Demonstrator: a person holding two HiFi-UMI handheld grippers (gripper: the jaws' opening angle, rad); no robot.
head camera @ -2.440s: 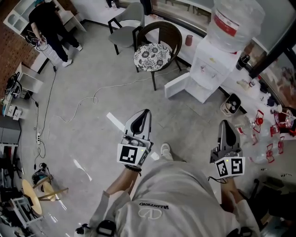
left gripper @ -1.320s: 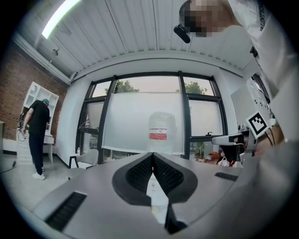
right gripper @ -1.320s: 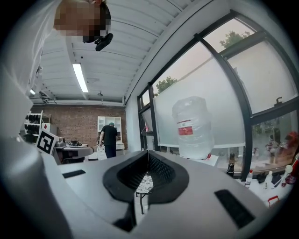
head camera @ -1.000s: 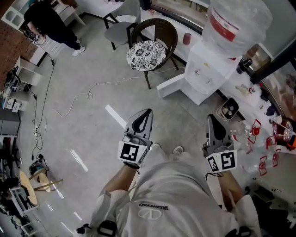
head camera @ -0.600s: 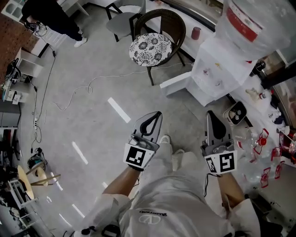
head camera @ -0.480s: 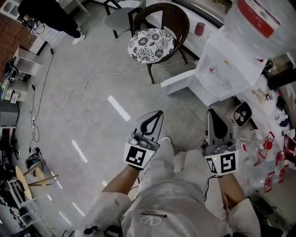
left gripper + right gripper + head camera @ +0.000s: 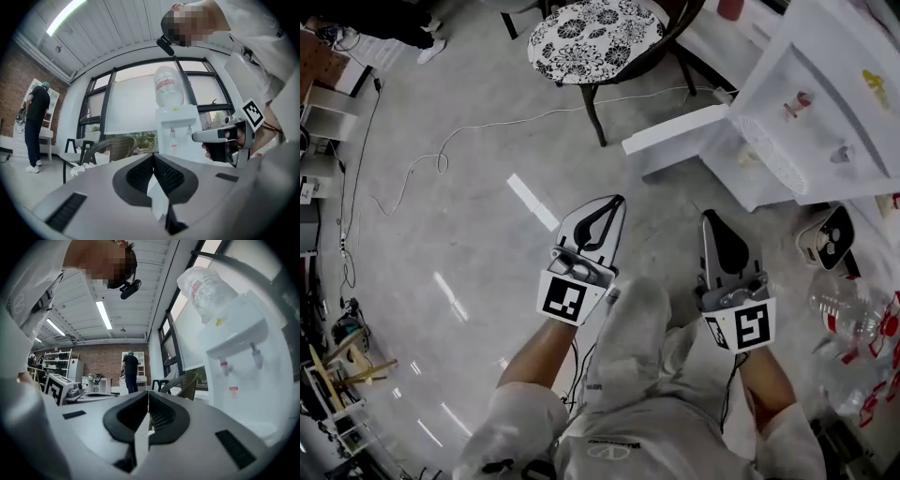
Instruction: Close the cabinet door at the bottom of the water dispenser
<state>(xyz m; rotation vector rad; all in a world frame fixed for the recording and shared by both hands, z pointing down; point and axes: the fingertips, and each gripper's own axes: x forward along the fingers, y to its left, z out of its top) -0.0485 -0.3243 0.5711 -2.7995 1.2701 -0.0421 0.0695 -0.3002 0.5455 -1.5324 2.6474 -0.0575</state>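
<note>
Ahead, the white cabinet door (image 7: 675, 133) stands swung open from the foot of the water dispenser (image 7: 825, 94), near the chair (image 7: 591, 28). I can't read the bottle (image 7: 167, 86)'s red label. The left gripper (image 7: 614, 202) and right gripper (image 7: 712, 220) have jaws pressed together, empty, apart from the door.

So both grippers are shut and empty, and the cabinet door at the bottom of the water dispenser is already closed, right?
Not the door. The head view shows the cabinet door standing open, swung out from the water dispenser toward the chair. The left gripper and right gripper are shut and empty, as you said.
</note>
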